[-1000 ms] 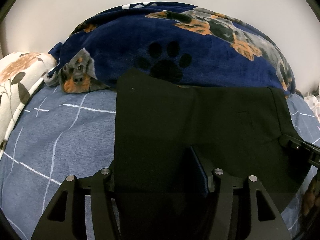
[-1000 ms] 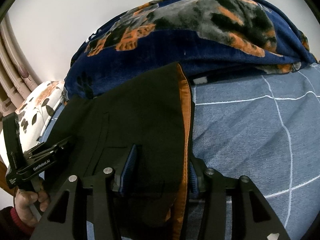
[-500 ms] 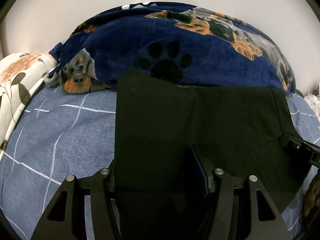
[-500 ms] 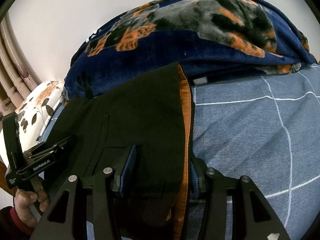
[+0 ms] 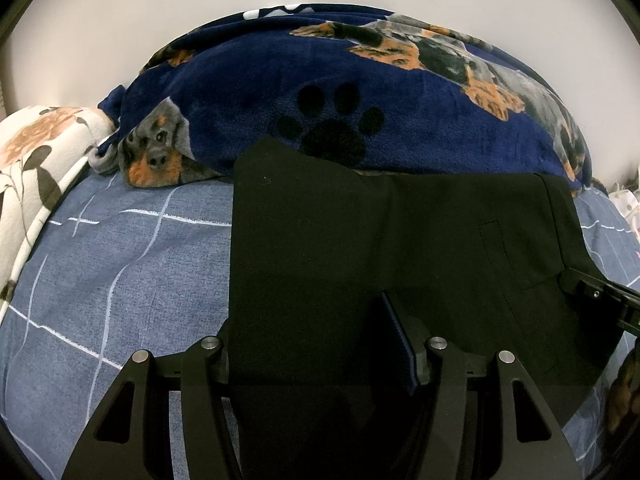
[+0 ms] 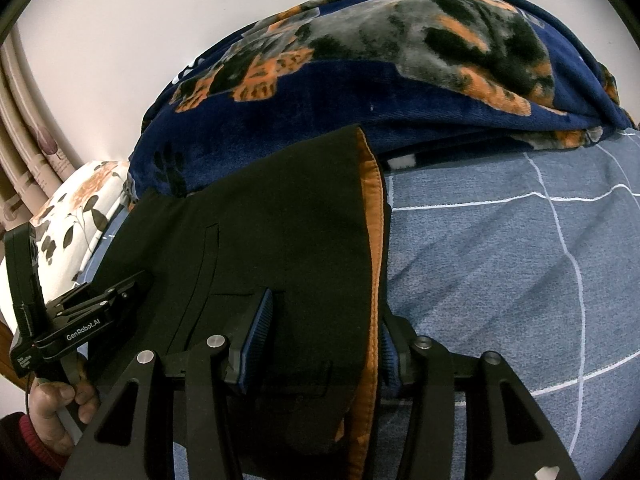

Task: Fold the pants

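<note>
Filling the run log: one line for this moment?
left tool: shut on black pants | right tool: shut on waistband | pants on blue bedsheet

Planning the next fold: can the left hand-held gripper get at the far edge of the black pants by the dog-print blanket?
Probably yes. The left hand-held gripper has pants cloth between its fingers, but nothing lies on top of them up to the blanket.

A blue bedsheet (image 5: 120,272) with thin white grid lines covers the bed. At its far edge a navy fleece blanket (image 5: 400,120) printed with dogs and a black paw lies heaped against the white wall (image 5: 160,8). A white floral pillow (image 5: 36,160) sits left, beside beige curtain folds (image 6: 24,152).
</note>
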`<state>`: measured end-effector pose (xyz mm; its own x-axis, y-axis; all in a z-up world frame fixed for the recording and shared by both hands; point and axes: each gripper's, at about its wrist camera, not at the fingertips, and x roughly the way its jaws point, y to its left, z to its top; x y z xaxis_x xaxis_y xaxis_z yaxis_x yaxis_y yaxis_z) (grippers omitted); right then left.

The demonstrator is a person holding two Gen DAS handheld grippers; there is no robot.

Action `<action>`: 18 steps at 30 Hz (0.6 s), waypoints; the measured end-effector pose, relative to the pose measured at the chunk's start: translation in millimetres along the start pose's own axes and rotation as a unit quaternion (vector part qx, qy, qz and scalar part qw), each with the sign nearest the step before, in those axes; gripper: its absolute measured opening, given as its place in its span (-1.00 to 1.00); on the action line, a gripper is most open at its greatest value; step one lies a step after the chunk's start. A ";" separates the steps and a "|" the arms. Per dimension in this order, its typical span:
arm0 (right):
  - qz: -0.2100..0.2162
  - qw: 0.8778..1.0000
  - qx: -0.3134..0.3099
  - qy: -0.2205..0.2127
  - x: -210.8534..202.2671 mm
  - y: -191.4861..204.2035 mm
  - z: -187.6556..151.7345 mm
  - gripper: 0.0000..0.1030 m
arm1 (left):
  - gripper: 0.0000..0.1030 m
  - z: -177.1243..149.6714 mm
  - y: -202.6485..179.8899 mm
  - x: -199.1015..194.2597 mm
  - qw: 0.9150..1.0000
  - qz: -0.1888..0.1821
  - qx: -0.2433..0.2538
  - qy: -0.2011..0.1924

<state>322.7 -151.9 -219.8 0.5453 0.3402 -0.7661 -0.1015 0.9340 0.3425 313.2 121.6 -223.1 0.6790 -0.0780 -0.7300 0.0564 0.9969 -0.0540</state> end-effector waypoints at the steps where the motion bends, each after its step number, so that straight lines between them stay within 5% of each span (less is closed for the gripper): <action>1: 0.000 1.000 0.000 0.000 -0.1 0.1 -0.1 -0.10 | 0.13 0.0 0.0 0.0 1.000 0.000 0.000 0.000; 18: 0.001 1.000 -0.001 0.000 -0.1 0.5 -0.7 -0.08 | 0.14 0.0 -0.5 0.0 1.000 0.000 0.000 0.000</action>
<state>322.1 -151.4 -219.9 0.5459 0.3413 -0.7652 -0.1034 0.9337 0.3428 313.1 121.1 -223.1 0.6789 -0.0771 -0.7301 0.0563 0.9970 -0.0530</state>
